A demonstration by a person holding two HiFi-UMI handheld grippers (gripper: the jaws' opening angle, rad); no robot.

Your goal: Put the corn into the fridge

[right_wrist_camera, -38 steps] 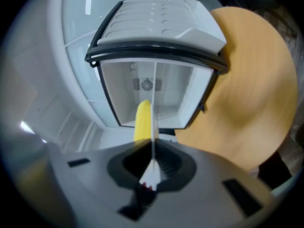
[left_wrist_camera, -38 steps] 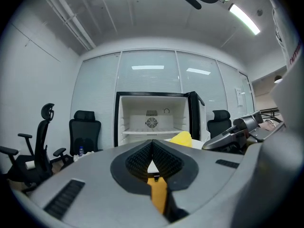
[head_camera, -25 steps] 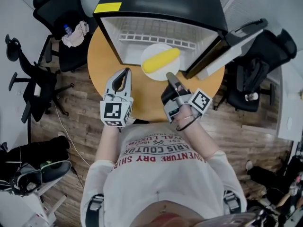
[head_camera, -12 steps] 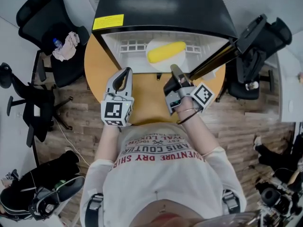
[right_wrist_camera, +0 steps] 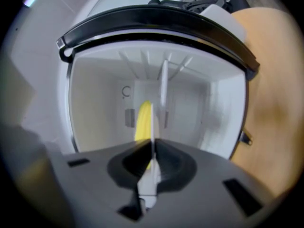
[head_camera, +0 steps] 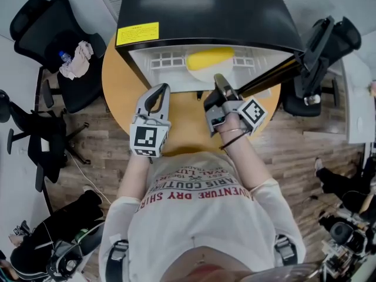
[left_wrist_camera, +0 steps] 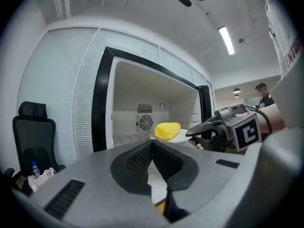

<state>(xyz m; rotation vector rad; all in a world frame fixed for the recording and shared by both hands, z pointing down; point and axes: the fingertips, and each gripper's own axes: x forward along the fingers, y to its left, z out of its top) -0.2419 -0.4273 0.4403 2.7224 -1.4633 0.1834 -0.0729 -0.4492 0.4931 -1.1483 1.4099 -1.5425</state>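
Observation:
A yellow corn cob [head_camera: 210,58] lies on a white plate [head_camera: 203,74], and both sit just inside the open black fridge [head_camera: 205,10] over its white wire shelf. My right gripper [head_camera: 218,79] is shut on the plate's near rim. In the right gripper view the plate [right_wrist_camera: 153,127] appears edge-on between the jaws, with the corn [right_wrist_camera: 142,120] beyond it. My left gripper [head_camera: 163,88] hovers shut and empty in front of the fridge's left side. The left gripper view shows the corn [left_wrist_camera: 167,130] and the right gripper [left_wrist_camera: 209,127] at the fridge opening.
The fridge stands on a round wooden table [head_camera: 117,75], and its door [head_camera: 276,72] is swung open to the right. Black office chairs stand at the left [head_camera: 53,28] and right [head_camera: 329,46]. A bottle and cloth [head_camera: 73,60] rest on the left chair.
The right gripper has carried the plate with the corn forward from the fridge's mouth to inside it. The left gripper has barely moved.

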